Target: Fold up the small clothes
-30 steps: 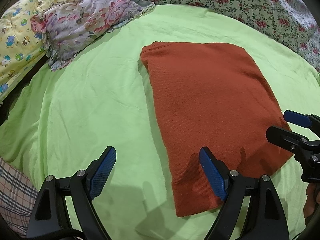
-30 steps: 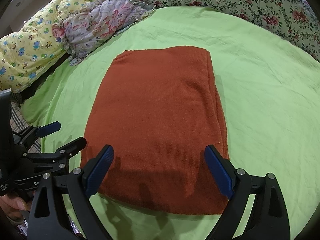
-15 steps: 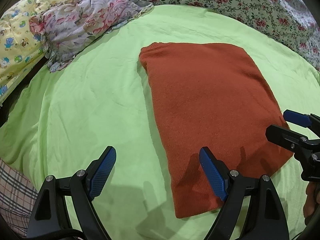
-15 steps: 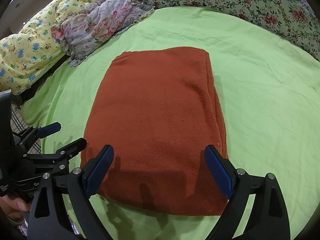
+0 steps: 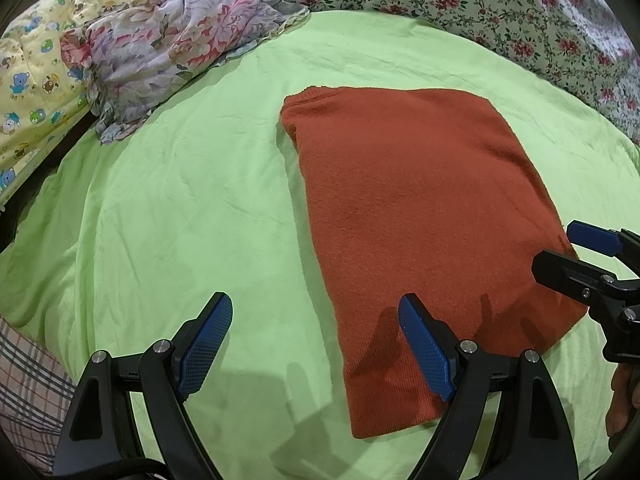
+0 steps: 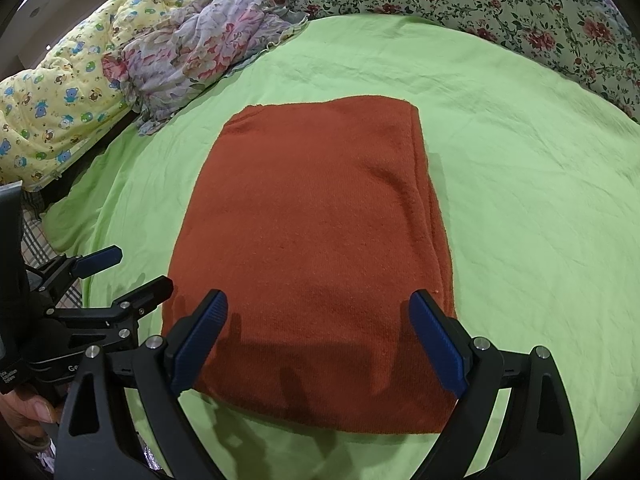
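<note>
The bed, spread with a light green sheet, carries everything here, and at its far edge lie a flowered cover, a yellow quilt with cartoon animals and a crumpled flowered cloth, none of them folded. In the middle of the sheet lies the rust-red sweater, already brought down to a flat, tidy rectangle with layered edges along its right side, so the fold looks largely done; what may be left, as a guess, is one more fold across from the near edge, or simply setting it aside (the crumpled cloth could be next). The left gripper hangs above the sweater's near left corner, its fingers spread wide and gripping nothing, one over bare sheet and one over the knit. The right gripper hangs above the near edge, its fingers likewise spread wide and empty, both over the sweater. A hand shows at the left gripper's handle. The only writing is small white lettering on that gripper's body, starting with "Ge"; the rest is cut off or too small to read. The sweater shows no label.
</note>
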The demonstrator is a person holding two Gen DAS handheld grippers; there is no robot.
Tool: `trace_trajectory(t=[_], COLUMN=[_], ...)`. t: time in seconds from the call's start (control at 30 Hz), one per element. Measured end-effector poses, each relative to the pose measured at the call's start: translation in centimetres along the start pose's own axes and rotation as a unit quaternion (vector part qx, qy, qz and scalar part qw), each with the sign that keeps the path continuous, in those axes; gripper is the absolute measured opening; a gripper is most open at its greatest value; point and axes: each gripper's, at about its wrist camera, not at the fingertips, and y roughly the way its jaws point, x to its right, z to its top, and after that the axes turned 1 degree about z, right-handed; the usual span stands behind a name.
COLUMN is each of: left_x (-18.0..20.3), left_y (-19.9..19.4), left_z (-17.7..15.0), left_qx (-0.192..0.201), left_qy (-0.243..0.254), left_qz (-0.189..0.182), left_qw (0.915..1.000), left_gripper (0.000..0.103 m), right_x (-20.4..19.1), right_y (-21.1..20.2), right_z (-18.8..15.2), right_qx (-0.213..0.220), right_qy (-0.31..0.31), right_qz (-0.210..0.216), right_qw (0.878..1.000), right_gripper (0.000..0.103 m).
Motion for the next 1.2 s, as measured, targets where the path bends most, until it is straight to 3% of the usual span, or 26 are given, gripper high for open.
trace_trajectory(t=[1.2], left_x=[0.22], left_y=[-0.39], left_z=[-0.12], left_qx=[0.003], left_qy=[-0.004], left_qz=[0.002], left_qw=[1.0000], left_gripper=[0.086], right_x=[-0.01], right_y=[-0.08], right_z=[0.44], right_qx=[0.002], right_qy=[0.001], right_qz=[0.000], right_qw=[1.000], right_gripper=[0.092])
